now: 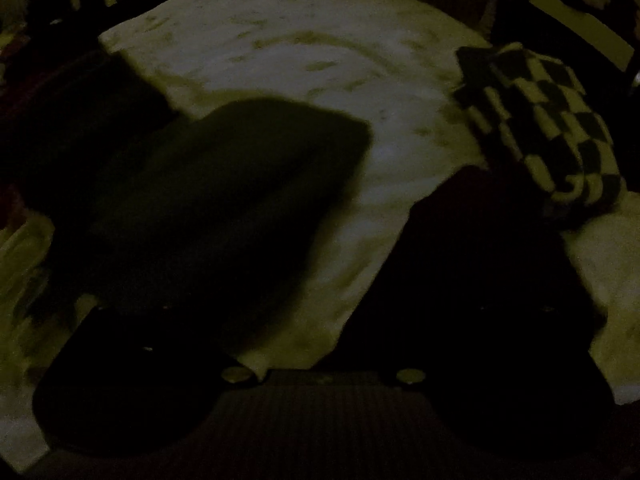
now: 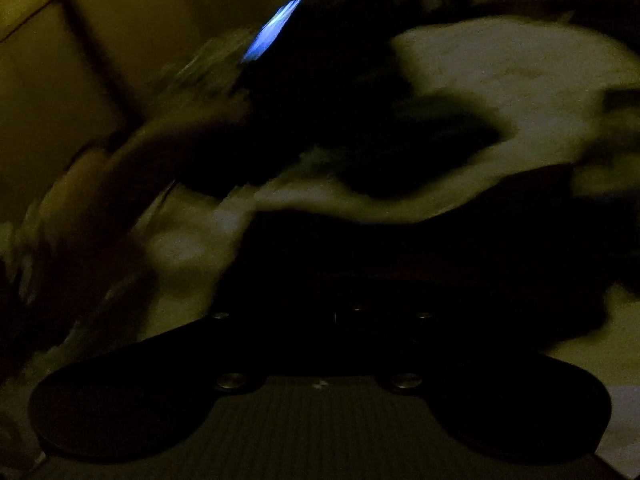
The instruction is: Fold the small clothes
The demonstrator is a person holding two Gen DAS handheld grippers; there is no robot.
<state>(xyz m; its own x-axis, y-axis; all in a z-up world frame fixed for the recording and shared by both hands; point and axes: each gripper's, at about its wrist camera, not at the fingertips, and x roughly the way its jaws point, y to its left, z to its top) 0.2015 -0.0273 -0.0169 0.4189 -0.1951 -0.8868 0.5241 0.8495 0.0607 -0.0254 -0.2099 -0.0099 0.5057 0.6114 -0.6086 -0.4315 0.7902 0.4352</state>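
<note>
Jaws first: your left gripper [image 1: 360, 216] stands spread wide, pale bedsheet [image 1: 280, 52] showing between its two dark fingers. On your right gripper [image 2: 360, 280] you cannot tell the jaw state; its fingers are lost in blackness and motion blur.

No writing, brand or label can be read anywhere in this dim light.

In the left wrist view, a dark garment [image 1: 224, 184] lies at left and centre of the frame, spread flat on the sheet, overlapping the left finger so closely that you cannot tell whether it touches. The gripper points forward, low over the sheet. At the right of the frame, a black-and-pale checkered cloth [image 1: 548, 120] lies bunched just beyond the right finger's tip.

In the right wrist view, everything is smeared. A small bright blue glow [image 2: 272, 32] sits upper left of centre. A dark shape [image 2: 380, 140], too blurred to name, crosses the middle of the frame over the pale sheet [image 2: 500, 68] at upper right.
</note>
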